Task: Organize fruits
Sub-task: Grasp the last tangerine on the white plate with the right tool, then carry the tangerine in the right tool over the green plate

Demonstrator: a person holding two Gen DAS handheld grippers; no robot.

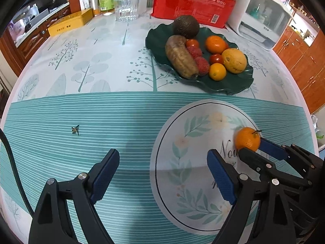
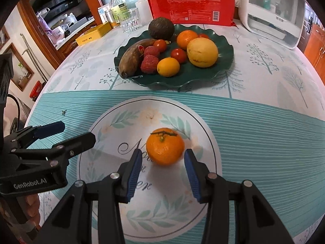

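Note:
A small mandarin with a stem is low over the round floral print of the tablecloth. My right gripper is shut on it, the blue pads flanking its sides at the very tips. Whether it rests on the cloth I cannot tell. In the left wrist view the mandarin and right gripper are at the right. My left gripper is open and holds nothing, above the striped cloth to the left. A dark green wavy plate further back holds an avocado, oranges, cherry tomatoes, lychees and a long brown root.
A red pack of paper cups, a white appliance, a ribbed glass, a bottle and a yellow box line the far table edge. A small dark stem scrap lies on the stripes. Wooden cabinets surround the table.

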